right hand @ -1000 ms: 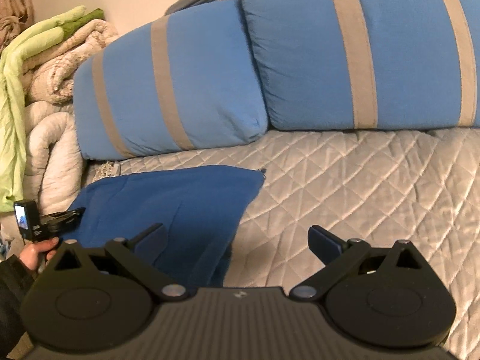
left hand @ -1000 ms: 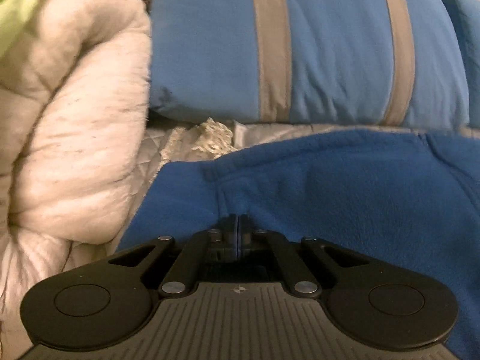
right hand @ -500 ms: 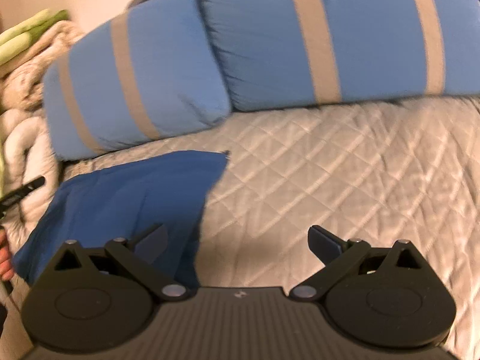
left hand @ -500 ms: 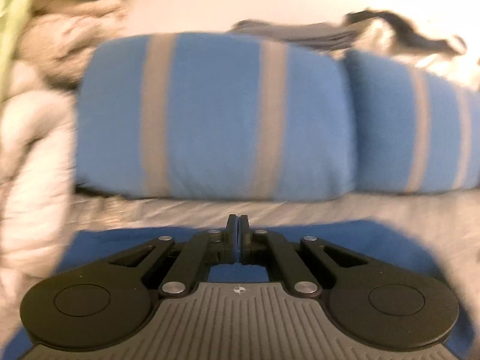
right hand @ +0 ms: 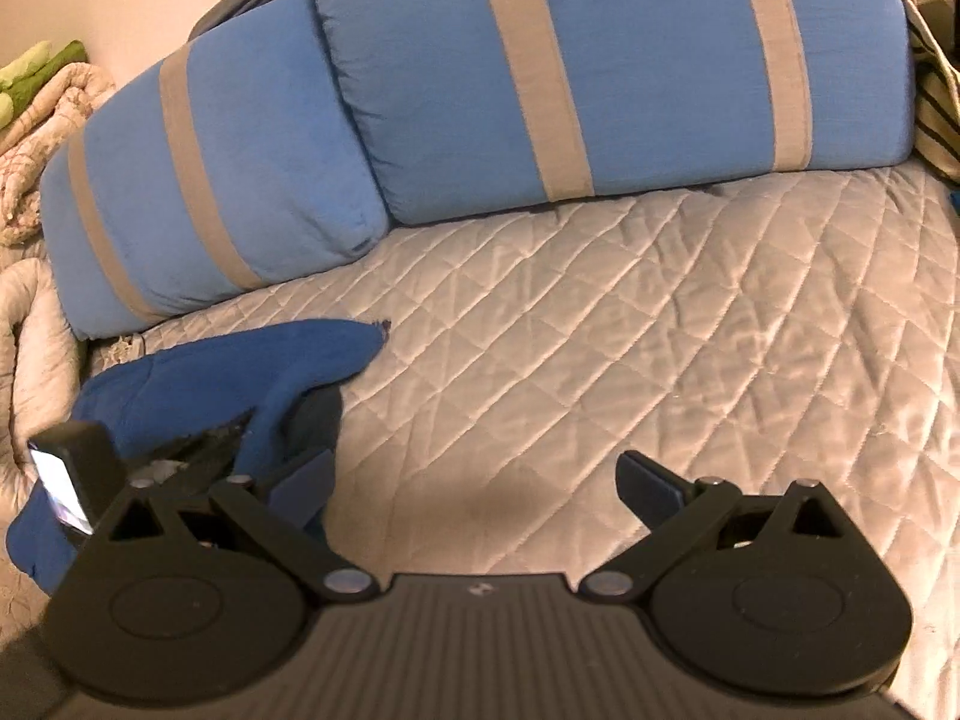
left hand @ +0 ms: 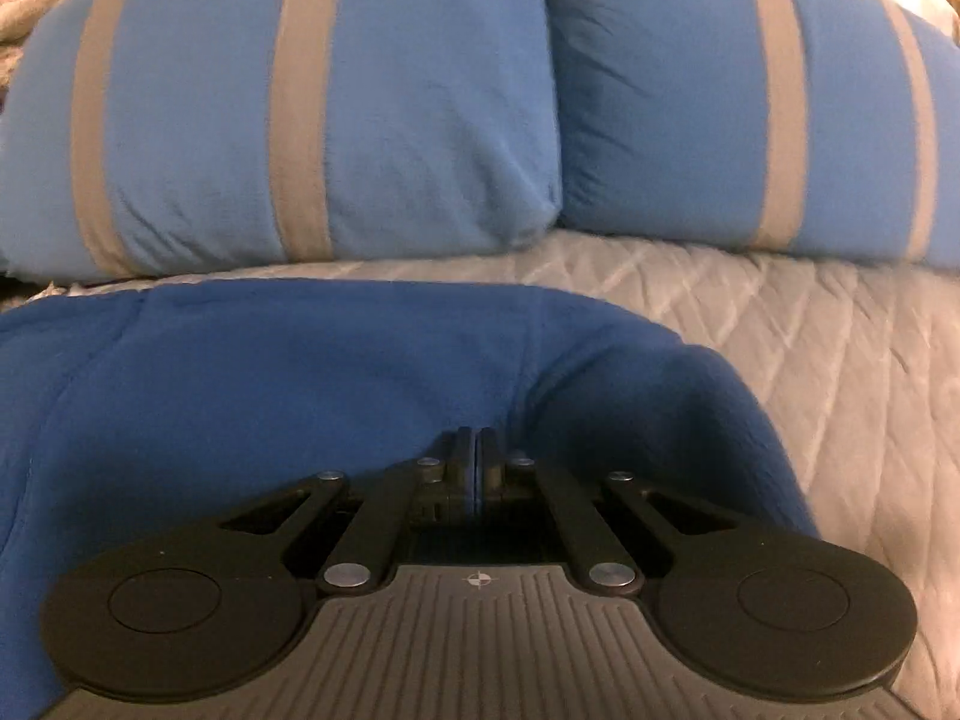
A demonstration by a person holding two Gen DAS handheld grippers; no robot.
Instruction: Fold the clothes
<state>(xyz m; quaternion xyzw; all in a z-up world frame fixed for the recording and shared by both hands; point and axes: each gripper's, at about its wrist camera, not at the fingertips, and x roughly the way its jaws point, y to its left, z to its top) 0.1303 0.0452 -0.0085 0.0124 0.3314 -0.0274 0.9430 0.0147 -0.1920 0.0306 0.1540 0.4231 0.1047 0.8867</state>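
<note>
Currently: left gripper (left hand: 477, 450) pinching blue garment (left hand: 270, 396) on quilt (right hand: 660, 312); right gripper (right hand: 474, 480) spread, empty.

No readable text, label, brand or number is showing in either wrist view; only a tiny white emblem is sitting on each gripper body, too small to read.

Soft matt fleece on the blue garment (left hand: 300, 384). Quilted, faintly sheeny cloth over the bed (right hand: 660, 312). Woven matt cotton on the striped pillows (left hand: 408, 108). Matt black plastic, ribbed, with metal rivets on the left hand-held gripper (left hand: 474, 468).
</note>
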